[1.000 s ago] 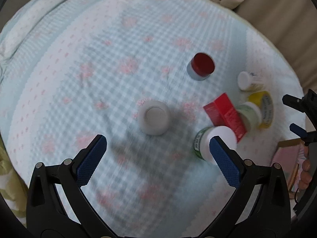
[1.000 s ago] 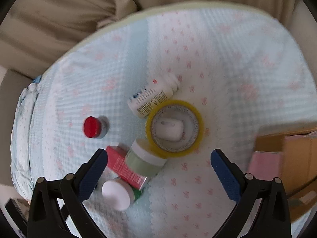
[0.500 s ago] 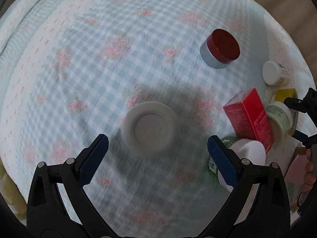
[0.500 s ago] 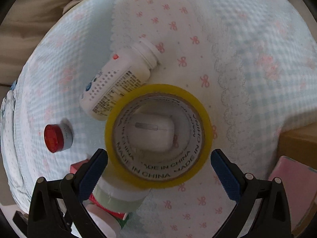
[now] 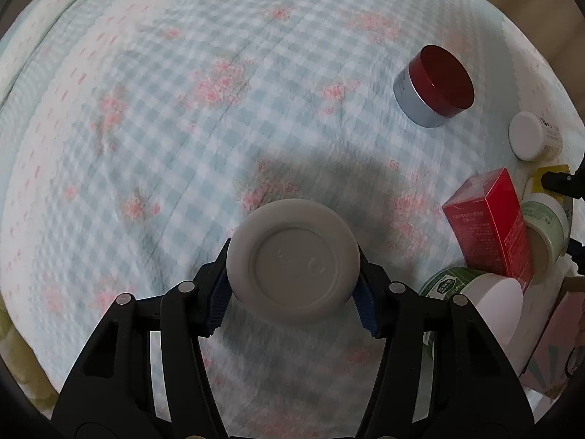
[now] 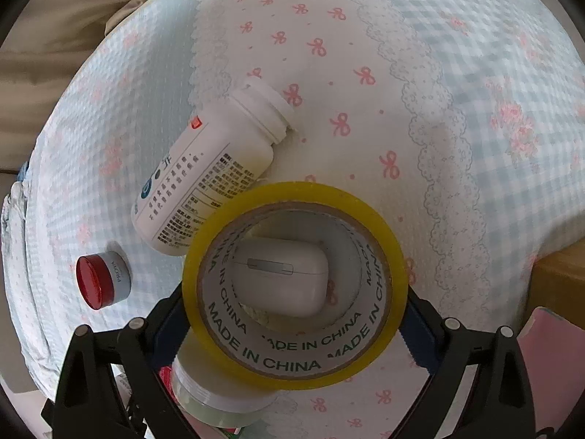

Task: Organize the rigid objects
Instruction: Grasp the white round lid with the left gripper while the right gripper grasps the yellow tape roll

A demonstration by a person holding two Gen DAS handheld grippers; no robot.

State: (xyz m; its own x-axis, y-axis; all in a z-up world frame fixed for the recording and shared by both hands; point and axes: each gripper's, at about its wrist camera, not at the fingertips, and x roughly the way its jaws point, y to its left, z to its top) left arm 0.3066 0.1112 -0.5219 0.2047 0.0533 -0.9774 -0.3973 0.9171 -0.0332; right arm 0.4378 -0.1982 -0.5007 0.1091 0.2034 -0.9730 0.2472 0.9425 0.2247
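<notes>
In the left wrist view my left gripper [image 5: 292,307] is shut on a round grey-white lidded jar [image 5: 292,259] on the blue checked cloth [image 5: 182,109]. In the right wrist view my right gripper [image 6: 292,325] is closed on a yellow tape roll [image 6: 387,256] whose core reads MADE IN CHINA. A white earbud case [image 6: 281,276] lies inside the roll. A white pill bottle [image 6: 212,175] lies on its side just beyond the roll, touching it.
A red-lidded silver jar [image 5: 435,86] [image 6: 102,280], a red box [image 5: 490,223], a pale green jar [image 5: 544,230] [image 6: 215,402] and a green white-capped jar [image 5: 475,303] cluster together. A pink book [image 6: 548,358] and a cardboard box [image 6: 559,278] sit at the cloth's edge.
Both grippers moved down and closed: the left onto the grey-white jar, the right onto the yellow tape roll. Both were open half a second ago.
</notes>
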